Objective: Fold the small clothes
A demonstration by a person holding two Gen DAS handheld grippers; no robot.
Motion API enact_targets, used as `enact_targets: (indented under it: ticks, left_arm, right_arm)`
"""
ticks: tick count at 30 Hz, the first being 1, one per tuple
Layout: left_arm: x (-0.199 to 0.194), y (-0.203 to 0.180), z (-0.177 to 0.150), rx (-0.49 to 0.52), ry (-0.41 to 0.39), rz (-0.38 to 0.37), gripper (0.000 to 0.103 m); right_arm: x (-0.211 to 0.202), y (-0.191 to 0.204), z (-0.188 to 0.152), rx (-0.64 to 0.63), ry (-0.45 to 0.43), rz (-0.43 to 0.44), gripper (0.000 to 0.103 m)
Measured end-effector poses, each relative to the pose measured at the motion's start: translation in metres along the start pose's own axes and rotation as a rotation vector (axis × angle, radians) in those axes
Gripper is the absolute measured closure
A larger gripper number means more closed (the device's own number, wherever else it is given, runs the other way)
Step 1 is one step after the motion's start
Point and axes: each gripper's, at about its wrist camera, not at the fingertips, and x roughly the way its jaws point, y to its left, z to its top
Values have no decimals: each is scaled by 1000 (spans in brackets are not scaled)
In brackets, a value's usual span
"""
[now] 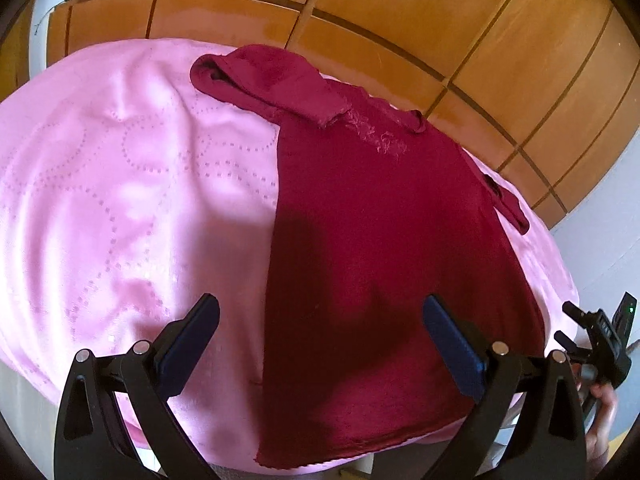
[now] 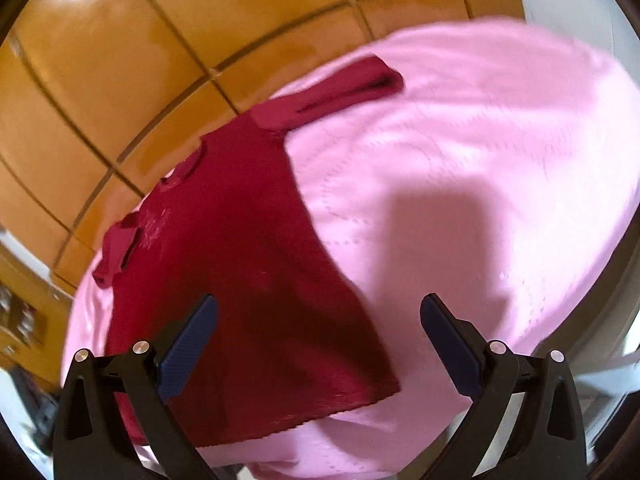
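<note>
The dark red shirt (image 1: 372,216) lies flat on the pink cover (image 1: 120,200), its hem nearest both tools. The left tool (image 1: 320,320) and right tool (image 2: 318,320) stand wide and empty above the hem. The fold seems not yet begun; next, each tool should probably pinch a hem corner.

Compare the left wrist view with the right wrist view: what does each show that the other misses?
Only the left wrist view shows the right gripper from outside, at its right edge, with a hand below it, plus the pale embroidery on the shirt's chest in sharp detail.

Only the right wrist view shows cluttered wooden furniture at its left edge.

Both show the dark red knit shirt lying flat on the pink quilted cloth above the orange tiled floor, and each view's own gripper, left and right, open and empty.
</note>
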Motion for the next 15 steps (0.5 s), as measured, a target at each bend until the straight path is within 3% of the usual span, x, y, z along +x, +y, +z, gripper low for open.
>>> enact_targets:
  ticks: [3,5,8,11,15]
  left_arm:
    - [3,4,-9,10,16,-62,5]
    - [6,3,-17,20,38,-103,14]
    - [8,1,-25,46,52,-128,19]
    - [8,1,-28,70,46,-131,23]
    - [5,10,-30,6,65,-184,24]
  right_arm:
    - [5,-18,3,78,29,55,5]
    - [10,-28,2,127,55,106,14]
    - [16,-40,-5,186,101,179,26]
    - [18,-48,-8,189,113,208,34]
    - [14,-52,-12,175,134,265,37]
